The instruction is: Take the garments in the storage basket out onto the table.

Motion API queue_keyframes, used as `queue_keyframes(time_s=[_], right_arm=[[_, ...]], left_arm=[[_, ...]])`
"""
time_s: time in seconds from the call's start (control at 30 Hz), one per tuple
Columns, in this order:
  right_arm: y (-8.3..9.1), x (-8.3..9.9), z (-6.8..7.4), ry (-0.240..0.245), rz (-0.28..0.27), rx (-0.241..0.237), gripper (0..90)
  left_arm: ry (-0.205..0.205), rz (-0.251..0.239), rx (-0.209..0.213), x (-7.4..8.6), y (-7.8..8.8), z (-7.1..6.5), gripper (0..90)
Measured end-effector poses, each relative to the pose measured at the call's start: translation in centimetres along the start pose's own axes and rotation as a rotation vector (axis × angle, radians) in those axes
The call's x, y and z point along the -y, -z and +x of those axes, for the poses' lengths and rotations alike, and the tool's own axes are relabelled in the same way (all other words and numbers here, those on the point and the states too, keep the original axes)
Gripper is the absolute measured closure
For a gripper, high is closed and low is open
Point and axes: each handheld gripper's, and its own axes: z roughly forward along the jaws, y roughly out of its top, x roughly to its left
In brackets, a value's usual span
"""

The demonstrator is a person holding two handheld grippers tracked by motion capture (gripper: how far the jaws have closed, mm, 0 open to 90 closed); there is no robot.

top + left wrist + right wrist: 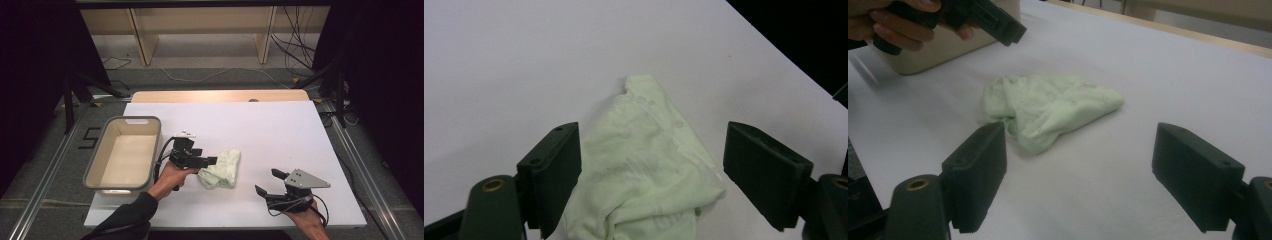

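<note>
**Open jaws over a crumpled cloth: risks of the pick-up**

The pale green cloth lies bunched on the white worktop, just right of the grey bin. The left hand-held gripper hovers at its near edge, jaws apart with the cloth between them but not pinched. The right hand-held gripper waits well apart from it, jaws also spread. Probable faults: closing on a single loose fold would let the rest trail or slip free during a lift; closing too low would press the pads against the worktop; a dangling corner could catch the bin rim on transfer.
</note>
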Motion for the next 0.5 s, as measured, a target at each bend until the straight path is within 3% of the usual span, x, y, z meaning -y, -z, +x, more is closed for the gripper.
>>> queue_keyframes(time_s=[0.5], right_arm=[[-0.1, 0.1, -0.1, -0.013, -0.001, -0.011, 22.7]], left_arm=[[-0.035, -0.091, 0.059, 0.0, 2.3, -0.8, 18.1]])
